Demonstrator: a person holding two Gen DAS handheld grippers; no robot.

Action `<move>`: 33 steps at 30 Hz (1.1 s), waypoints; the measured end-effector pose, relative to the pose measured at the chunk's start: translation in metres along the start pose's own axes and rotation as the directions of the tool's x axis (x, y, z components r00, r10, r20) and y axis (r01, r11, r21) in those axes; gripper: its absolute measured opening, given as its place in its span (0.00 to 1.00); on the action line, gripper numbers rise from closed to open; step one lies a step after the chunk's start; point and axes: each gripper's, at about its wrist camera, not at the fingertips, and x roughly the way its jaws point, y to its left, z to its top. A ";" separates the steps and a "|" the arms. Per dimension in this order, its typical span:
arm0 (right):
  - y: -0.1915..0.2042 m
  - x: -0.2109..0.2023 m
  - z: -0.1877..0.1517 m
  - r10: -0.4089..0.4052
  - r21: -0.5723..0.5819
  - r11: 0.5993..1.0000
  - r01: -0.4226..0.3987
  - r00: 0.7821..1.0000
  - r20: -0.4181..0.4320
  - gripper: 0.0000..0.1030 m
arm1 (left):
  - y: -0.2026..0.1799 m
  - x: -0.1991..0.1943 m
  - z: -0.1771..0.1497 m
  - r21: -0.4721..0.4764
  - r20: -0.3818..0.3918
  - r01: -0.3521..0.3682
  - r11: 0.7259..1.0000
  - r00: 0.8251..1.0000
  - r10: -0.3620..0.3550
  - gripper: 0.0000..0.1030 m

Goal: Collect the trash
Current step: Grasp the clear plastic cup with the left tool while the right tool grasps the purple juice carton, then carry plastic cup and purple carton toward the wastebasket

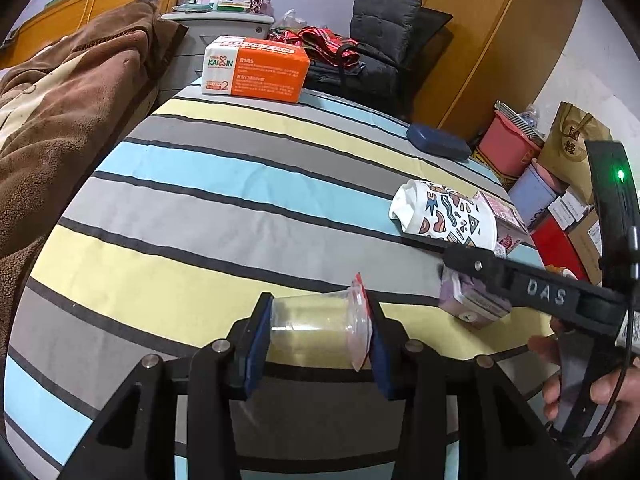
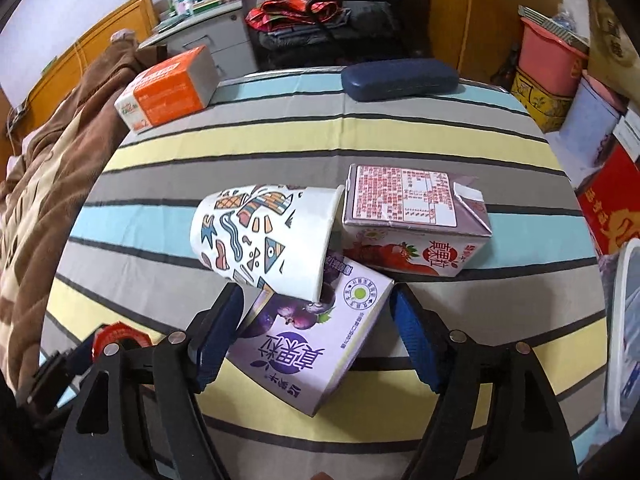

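Now left fingers (image 1: 316, 342) clamp clear cup (image 1: 312, 330); right fingers (image 2: 316, 340) wide around purple carton (image 2: 316, 344).

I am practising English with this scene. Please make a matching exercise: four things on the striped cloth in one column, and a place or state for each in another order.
Things:
1. clear plastic cup
2. purple carton
3. patterned paper cup
4. dark blue case

Places or states:
A. on its side, rim over a carton
B. near the far edge, alone
C. clamped in the left gripper
D. between the open jaws of the right gripper

Pairs: 1-C, 2-D, 3-A, 4-B
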 end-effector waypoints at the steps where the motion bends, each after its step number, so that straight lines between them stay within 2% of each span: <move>1: -0.001 0.001 -0.002 0.000 -0.010 1.000 -0.001 1.000 -0.015 0.75 | 0.000 0.000 0.001 0.000 -0.002 0.001 1.000 1.000 -0.001 0.44; 3: -0.002 0.000 -0.008 -0.026 -0.048 0.999 0.025 0.999 -0.031 0.75 | -0.001 0.001 0.001 0.004 -0.003 -0.001 1.000 1.000 0.001 0.44; 7: -0.012 -0.003 -0.018 -0.063 -0.067 0.996 0.062 0.998 -0.001 0.75 | -0.002 0.001 0.000 -0.002 -0.003 0.004 1.000 1.000 -0.004 0.44; 16: -0.028 -0.011 -0.030 0.022 -0.042 0.999 -0.019 0.996 0.089 0.74 | -0.008 0.001 -0.001 0.010 -0.001 -0.011 1.000 1.000 0.011 0.42; 19: -0.029 -0.014 -0.031 0.047 -0.036 0.998 -0.043 0.993 0.108 0.56 | -0.011 0.000 -0.002 0.019 0.002 -0.015 1.000 1.000 0.015 0.42; 33: -0.044 -0.025 -0.043 0.060 -0.018 0.998 -0.058 0.989 0.136 0.56 | -0.038 -0.009 -0.011 0.056 0.022 0.011 0.998 1.000 -0.012 0.42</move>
